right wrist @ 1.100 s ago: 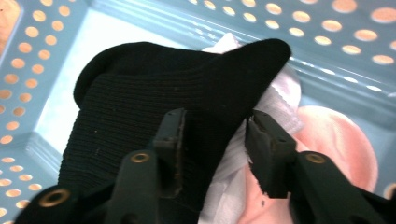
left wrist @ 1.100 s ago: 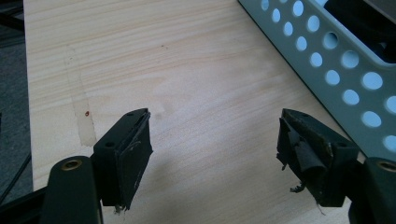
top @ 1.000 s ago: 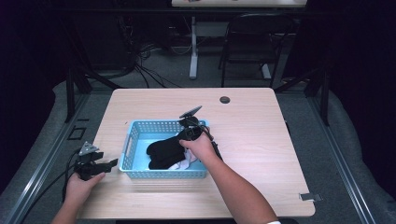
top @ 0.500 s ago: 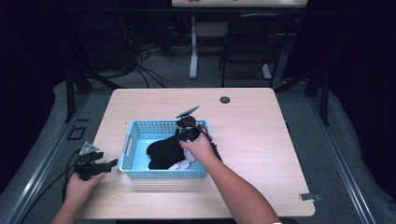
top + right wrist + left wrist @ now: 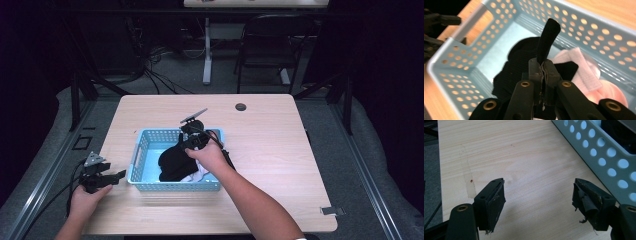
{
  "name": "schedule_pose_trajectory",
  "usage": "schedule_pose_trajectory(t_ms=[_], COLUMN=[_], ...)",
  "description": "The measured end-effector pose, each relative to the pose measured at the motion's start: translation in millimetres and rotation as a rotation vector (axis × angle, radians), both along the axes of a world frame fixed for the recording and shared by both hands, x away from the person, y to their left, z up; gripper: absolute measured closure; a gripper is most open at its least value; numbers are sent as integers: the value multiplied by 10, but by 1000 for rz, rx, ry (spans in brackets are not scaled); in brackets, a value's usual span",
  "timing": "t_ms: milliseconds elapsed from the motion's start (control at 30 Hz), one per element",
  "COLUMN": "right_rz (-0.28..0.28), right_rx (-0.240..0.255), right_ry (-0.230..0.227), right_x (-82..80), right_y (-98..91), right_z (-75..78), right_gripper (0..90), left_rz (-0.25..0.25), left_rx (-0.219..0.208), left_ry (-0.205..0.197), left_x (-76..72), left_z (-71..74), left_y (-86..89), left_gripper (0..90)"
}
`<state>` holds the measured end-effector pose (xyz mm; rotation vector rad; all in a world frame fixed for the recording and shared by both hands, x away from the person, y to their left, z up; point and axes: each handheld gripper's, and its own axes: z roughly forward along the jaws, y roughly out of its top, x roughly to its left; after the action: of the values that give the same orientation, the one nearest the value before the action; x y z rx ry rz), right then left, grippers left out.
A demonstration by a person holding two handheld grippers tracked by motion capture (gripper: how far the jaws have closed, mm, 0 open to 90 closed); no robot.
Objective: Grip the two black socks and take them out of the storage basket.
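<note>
A light blue perforated basket (image 5: 142, 150) stands on the wooden table (image 5: 265, 145) and holds black socks (image 5: 172, 162) and a white-pink sock (image 5: 580, 68). Over the basket, my right gripper (image 5: 187, 142) is shut on a black sock (image 5: 546, 40); a strip of it sticks up past the jaws (image 5: 543, 67). The rest of the black fabric (image 5: 516, 65) lies on the basket floor. My left gripper (image 5: 117, 175) is open just left of the basket, low over bare wood, its pads (image 5: 495, 200) apart with nothing between them. The basket wall (image 5: 599, 152) runs along the right of the left gripper view.
A dark round grommet (image 5: 241, 107) sits in the table near its far edge. A chair (image 5: 270, 50) and a table leg (image 5: 207, 50) stand behind the table, with cables on the floor. A strip of tape (image 5: 332, 211) lies at the table's near right corner.
My right gripper has lifted slightly and shifted left over the basket with the black sock in it. The left gripper has stayed in place.
</note>
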<state>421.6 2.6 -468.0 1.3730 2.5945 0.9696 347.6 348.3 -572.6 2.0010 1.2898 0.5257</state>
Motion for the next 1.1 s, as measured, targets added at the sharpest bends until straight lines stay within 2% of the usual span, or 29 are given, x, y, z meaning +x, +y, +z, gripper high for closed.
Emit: schedule_pose_trajectory(t_ms=[167,267,633,1100], right_rz=[10,21,38,42], right_rx=[30,28,65,77], right_ry=[-26,-38,-91,-125], right_x=[-51,-74,-127,-211], right_y=[37,53,7,-99], right_z=[159,249,567,803], right_gripper=[872,872,872,871], left_rz=[2,3,4,5], left_rx=[-4,-5,-7,-8], left_ry=[-3,-3,-3,-2], left_x=[-2,-2,-1,-2], left_z=[1,1,0,0], left_y=[1,2,4,7], left_gripper=[259,259,259,259])
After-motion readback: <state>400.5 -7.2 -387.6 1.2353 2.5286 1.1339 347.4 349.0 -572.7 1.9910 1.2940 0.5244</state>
